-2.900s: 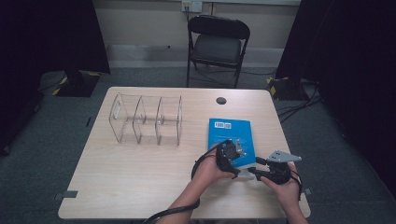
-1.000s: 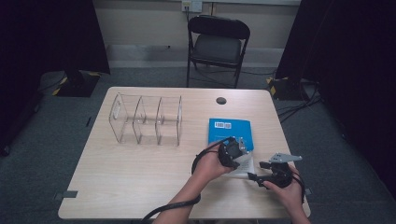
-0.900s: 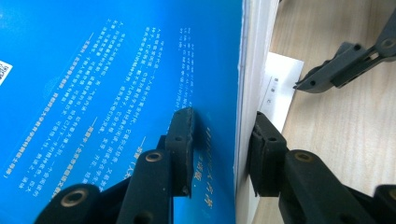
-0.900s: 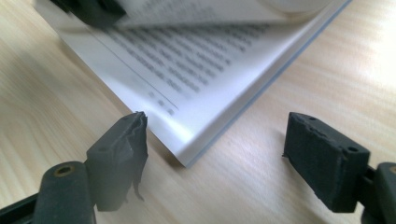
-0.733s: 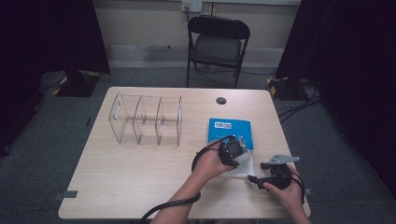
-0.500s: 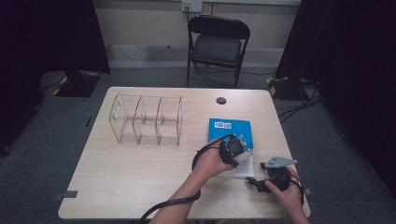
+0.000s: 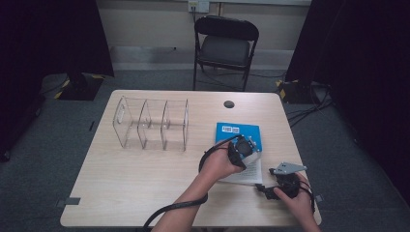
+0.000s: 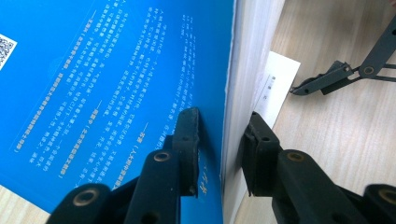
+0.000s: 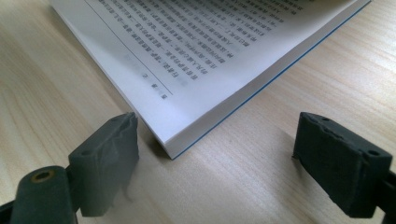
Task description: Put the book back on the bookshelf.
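Observation:
A blue-covered book [image 7: 237, 133] lies on the right side of the table. My left gripper [image 7: 244, 147] stands over its near half. In the left gripper view this gripper [image 8: 219, 135] has just been closing and is now shut on the blue cover [image 8: 116, 70] plus a wad of pages, held up off the rest. A printed white page [image 9: 196, 46] lies exposed beneath. My right gripper [image 7: 263, 189] rests low on the table just before the book's near corner. Its jaws [image 9: 219, 144] stand wide open with the corner ahead of them, untouched.
A clear three-bay organizer [image 7: 152, 124] stands on the table's left half. A small black disc [image 7: 229, 104] sits near the far edge. A folding chair [image 7: 225, 46] stands behind the table. Bare wood [image 7: 135, 183] stretches along the near left.
The right gripper has drawn back a little toward the near edge and its jaws have spread. The left gripper has stayed on the book, with white pages now showing beneath it.

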Motion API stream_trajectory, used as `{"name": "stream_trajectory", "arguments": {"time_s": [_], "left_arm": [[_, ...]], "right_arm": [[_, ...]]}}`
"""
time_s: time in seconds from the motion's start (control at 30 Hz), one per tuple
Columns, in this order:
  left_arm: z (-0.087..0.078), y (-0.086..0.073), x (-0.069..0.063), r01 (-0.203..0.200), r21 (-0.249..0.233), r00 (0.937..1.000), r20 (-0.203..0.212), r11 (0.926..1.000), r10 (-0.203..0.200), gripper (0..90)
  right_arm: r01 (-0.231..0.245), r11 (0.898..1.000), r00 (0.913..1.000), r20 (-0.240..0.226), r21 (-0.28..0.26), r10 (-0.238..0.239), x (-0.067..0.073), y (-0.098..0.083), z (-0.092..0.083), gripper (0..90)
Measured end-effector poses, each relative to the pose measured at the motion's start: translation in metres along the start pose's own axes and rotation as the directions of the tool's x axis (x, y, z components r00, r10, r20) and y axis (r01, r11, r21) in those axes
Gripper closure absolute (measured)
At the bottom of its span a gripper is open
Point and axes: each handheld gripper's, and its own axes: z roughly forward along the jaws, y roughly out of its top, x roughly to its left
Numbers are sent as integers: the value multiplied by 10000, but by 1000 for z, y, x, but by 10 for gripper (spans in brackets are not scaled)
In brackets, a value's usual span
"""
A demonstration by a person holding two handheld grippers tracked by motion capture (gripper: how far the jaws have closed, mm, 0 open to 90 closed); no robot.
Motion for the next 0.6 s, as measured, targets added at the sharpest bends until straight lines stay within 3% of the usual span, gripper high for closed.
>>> {"name": "stream_trajectory", "arguments": {"time_s": [0.1, 0.13, 0.17, 0.23, 0.6], "left_arm": [[-4, 2, 1, 218, -8, 9998, 7, 9998, -218, 713], [-6, 3, 2, 98, 88, 10000, -20, 9999, -98, 715], [-6, 3, 1, 287, 45, 9996, -6, 9996, -287, 716], [-8, 5, 2, 166, 114, 9999, -45, 9998, -165, 719], [-21, 11, 6, 449, 260, 9988, -208, 9987, -443, 735]], "right_arm": [[5, 10000, 10000, -10, 8, -5, 0, 0, 0, 135], [2, 10000, 10000, -27, 8, -2, 0, 0, 0, 135], [-24, 10000, 10000, -15, -1, 24, 0, 0, 0, 135], [-16, 10000, 10000, -19, 1, 16, 0, 0, 0, 135], [7, 10000, 10000, -23, -17, -7, 0, 0, 0, 135]]}}
